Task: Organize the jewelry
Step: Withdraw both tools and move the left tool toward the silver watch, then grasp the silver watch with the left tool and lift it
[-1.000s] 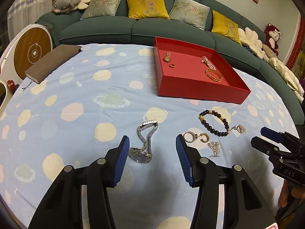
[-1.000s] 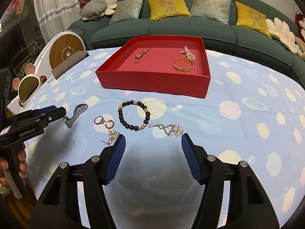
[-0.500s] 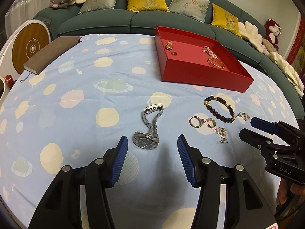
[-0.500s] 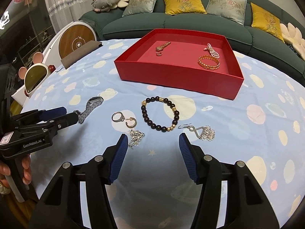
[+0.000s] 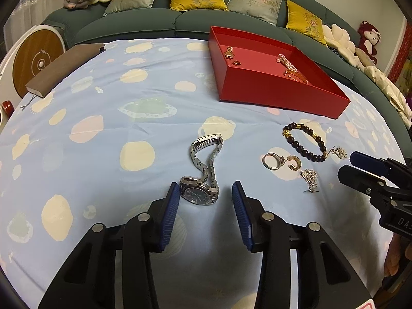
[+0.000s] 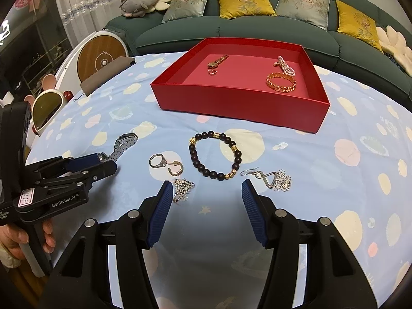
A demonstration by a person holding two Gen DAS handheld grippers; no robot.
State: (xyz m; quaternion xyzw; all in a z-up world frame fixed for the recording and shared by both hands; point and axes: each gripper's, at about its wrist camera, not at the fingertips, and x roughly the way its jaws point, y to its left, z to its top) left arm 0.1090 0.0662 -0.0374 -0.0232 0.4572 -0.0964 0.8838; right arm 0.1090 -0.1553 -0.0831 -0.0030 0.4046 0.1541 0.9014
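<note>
- My left hand-held gripper (image 5: 206,195) is closing around the one silver watch (image 5: 199,193), near the counter's near edge; its pads aren't touching yet.
- My right hand-held gripper (image 6: 204,193) is open, holding nothing.
- One bead bracelet (image 6: 215,154), one ring (image 6: 157,161) and three earrings lie loose.
- The red tray (image 6: 231,108) holds four pieces.
- The counter (image 5: 103,128) wears a blue spotted cloth; a green sofa (image 6: 257,28) stands behind.
- I read "GenRobot.AI" on the left one.

Blue spotted tablecloth (image 5: 108,118), brown notebook (image 5: 61,69) at its far-left edge. Behind: curved green sofa (image 6: 257,28) with yellow cushions (image 6: 244,0) and grey-green cushions (image 6: 303,0), grey plush pig (image 6: 140,1), red plush toy (image 5: 369,38).
</note>
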